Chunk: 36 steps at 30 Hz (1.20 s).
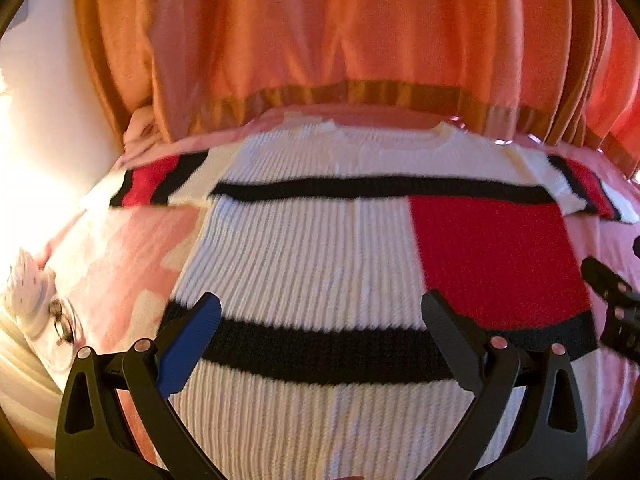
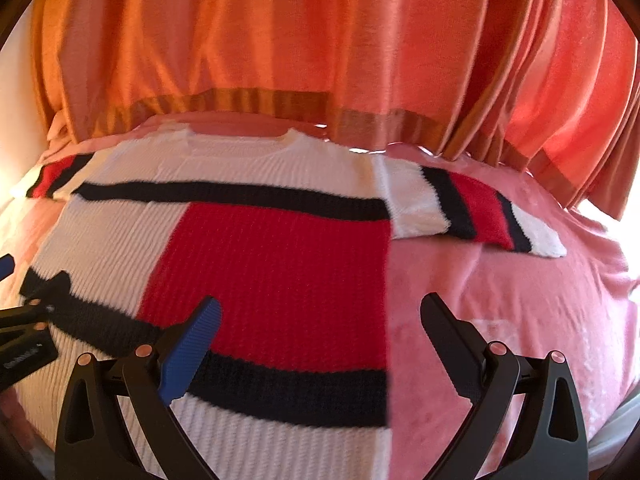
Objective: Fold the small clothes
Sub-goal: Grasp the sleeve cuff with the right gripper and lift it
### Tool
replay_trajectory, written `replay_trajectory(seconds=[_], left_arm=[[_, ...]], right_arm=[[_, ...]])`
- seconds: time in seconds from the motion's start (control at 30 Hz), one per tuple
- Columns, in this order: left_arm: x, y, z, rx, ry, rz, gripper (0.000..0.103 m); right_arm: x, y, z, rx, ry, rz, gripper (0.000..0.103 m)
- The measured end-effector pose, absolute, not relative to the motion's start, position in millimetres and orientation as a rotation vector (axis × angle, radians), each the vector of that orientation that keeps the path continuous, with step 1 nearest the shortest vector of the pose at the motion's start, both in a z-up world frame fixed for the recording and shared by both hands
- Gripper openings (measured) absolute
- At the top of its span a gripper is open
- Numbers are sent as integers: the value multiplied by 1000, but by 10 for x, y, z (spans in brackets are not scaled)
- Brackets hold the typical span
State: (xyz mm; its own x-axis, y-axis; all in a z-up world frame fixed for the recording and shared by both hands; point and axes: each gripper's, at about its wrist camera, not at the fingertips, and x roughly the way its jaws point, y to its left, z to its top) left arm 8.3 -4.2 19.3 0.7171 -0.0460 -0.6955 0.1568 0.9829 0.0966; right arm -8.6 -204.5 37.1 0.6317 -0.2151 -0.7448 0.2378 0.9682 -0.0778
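Note:
A white ribbed knit sweater (image 1: pixel 304 256) with black bands and a red block lies flat, face up, on a pink bedcover (image 1: pixel 132 248), both short sleeves spread out to the sides. It also shows in the right wrist view (image 2: pixel 256 264). My left gripper (image 1: pixel 320 316) is open and empty, hovering over the sweater's lower middle. My right gripper (image 2: pixel 320 316) is open and empty, over the sweater's right edge and the pink cover. Each gripper appears at the edge of the other's view.
Orange curtains (image 1: pixel 320 40) hang right behind the bed's far edge. A white object (image 1: pixel 28 284) and a pair of glasses (image 1: pixel 62 320) lie at the left of the bed. The bedcover (image 2: pixel 500 280) extends right of the sweater.

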Motion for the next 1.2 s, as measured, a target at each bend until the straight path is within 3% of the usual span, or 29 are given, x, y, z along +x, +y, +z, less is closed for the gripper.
replay_trajectory(seconds=[0.27, 0.53, 0.7, 0.9, 0.93, 0.97, 1.07, 1.2], left_arm=[[616, -299, 671, 127, 703, -181, 98], [891, -527, 450, 194, 709, -152, 98], [993, -580, 257, 190, 773, -151, 98], [1078, -615, 98, 181, 843, -166, 98], [1081, -625, 91, 183, 845, -165, 98], [1080, -620, 89, 186, 844, -164, 98], [1078, -591, 117, 181, 837, -163, 98], [1070, -479, 192, 157, 827, -158, 98]], right_arm=[[255, -3985, 603, 308, 814, -461, 98], [157, -5764, -196, 563, 868, -795, 97], [91, -6170, -471, 651, 848, -838, 89], [275, -6222, -661, 653, 856, -801, 62], [312, -6217, -665, 640, 858, -800, 44], [326, -6204, -644, 649, 845, -781, 12], [368, -6112, -407, 705, 736, -710, 13], [687, -5530, 354, 612, 595, -501, 12]])
